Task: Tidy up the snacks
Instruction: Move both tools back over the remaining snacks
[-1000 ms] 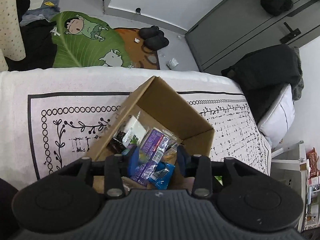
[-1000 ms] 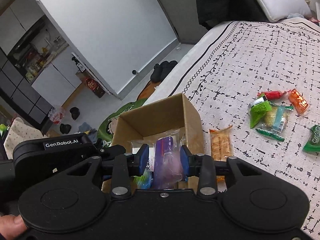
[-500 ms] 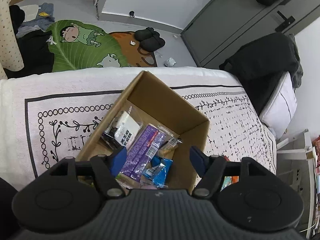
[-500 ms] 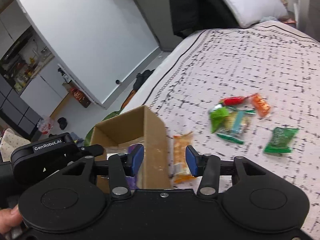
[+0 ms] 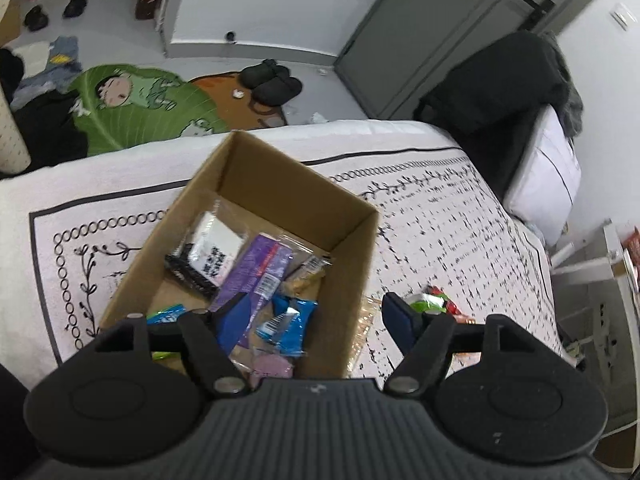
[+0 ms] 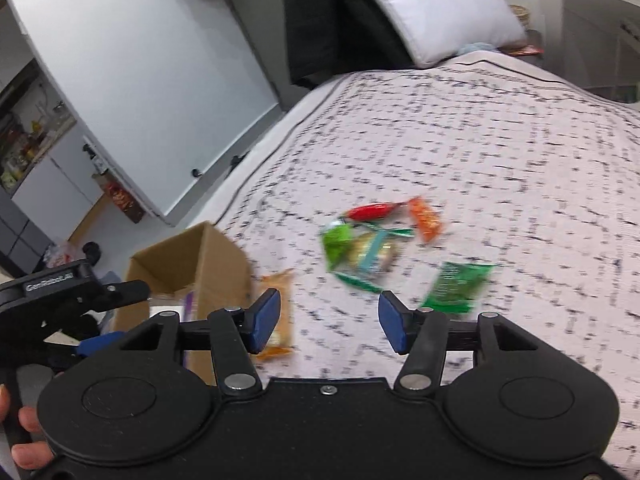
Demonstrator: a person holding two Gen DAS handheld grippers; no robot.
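My left tool (image 5: 316, 316) hangs spread wide over the cardboard box (image 5: 352, 240) of snacks on the bed (image 6: 500, 152). Right tool (image 6: 328, 320) is spread too, angled low toward the loose snack packets (image 6: 372, 248), holding nothing.

We're in a home bedroom: patterned bedspread (image 6: 460, 152), pillow (image 6: 436, 8), slippers (image 5: 272, 80) on a cartoon floor mat (image 5: 148, 108), kitchen shelves (image 6: 24, 136) beyond.
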